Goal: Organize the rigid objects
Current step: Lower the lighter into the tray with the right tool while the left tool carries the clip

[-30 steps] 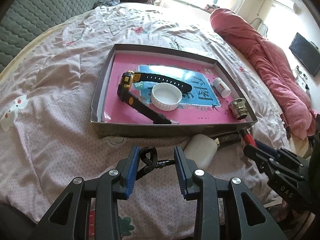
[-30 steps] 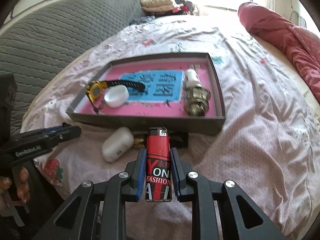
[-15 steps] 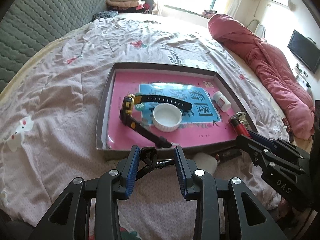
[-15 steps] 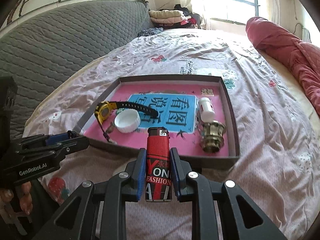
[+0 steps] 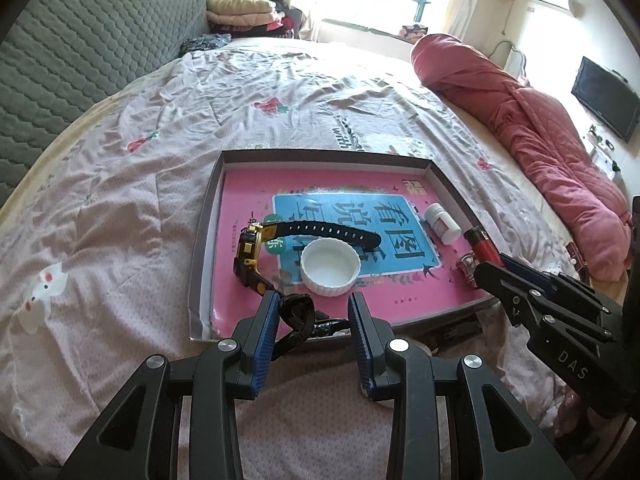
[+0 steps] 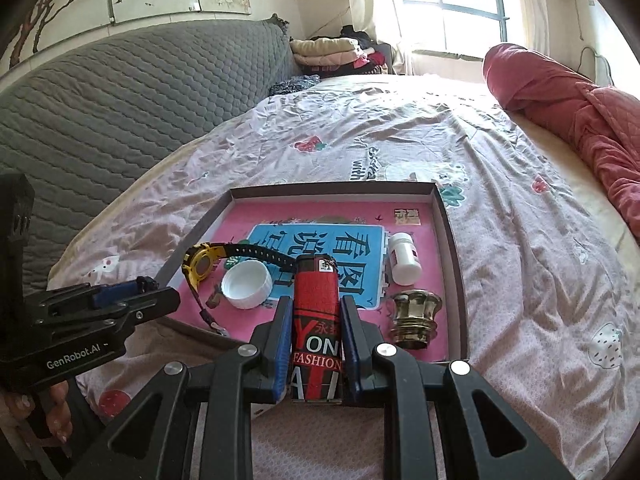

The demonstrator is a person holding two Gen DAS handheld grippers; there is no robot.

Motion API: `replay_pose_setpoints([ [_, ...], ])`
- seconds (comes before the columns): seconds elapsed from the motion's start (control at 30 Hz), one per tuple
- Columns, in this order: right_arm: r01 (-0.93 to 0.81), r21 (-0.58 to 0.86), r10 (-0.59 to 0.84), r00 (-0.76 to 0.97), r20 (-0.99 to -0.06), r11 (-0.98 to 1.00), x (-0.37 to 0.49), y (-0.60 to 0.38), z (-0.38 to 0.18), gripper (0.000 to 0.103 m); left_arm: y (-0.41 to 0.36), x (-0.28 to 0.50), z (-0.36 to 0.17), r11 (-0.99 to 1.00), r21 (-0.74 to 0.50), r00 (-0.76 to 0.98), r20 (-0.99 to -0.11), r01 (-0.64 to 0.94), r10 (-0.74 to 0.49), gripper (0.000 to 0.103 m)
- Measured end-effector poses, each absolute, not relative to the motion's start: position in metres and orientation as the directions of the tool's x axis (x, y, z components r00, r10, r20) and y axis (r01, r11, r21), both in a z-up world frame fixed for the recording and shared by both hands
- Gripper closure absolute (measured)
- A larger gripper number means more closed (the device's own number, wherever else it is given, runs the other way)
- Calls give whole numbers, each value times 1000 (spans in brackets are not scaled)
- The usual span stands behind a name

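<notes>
Two tool-mounted fisheyes, angled down from the bed's near edge, both near the shared tray (image 5: 202,248).

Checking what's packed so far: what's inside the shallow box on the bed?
Box holds a pink book, yellow watch, white cap, pill bottle, brass fitting. Beneath the book is hidden.

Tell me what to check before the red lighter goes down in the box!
1. Right tongs shut on the red plastic lighter: ok.
2. Left tongs hold the small black clip: cannot tell; it sits between the pads.
3. Free pink floor in the shallow cardboard box: ok, in the far part.
4. White round cap and yellow-and-black wristwatch out of the way: ok, both sit left.
5. Brass-coloured metal knob and small white bottle close on the right: not ok, tight.
</notes>
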State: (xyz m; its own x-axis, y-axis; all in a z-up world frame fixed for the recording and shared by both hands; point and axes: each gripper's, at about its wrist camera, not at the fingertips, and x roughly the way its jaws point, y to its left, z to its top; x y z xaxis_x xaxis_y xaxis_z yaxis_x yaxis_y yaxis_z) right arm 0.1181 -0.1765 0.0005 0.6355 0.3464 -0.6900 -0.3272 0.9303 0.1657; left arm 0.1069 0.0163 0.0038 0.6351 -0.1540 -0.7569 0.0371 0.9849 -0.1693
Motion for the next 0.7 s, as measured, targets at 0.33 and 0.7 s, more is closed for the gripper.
replay_pose_setpoints([
  [0.33, -320, 174, 349, 648, -678, 931, 124, -177, 3, 80, 17, 110, 6, 985, -168, 638, -756, 32, -150, 67],
  [0.7, -306, 163, 335, 676, -657, 938, 133, -175, 12, 79, 14, 129, 12, 986, -162, 658, -740, 32, -143, 67],
])
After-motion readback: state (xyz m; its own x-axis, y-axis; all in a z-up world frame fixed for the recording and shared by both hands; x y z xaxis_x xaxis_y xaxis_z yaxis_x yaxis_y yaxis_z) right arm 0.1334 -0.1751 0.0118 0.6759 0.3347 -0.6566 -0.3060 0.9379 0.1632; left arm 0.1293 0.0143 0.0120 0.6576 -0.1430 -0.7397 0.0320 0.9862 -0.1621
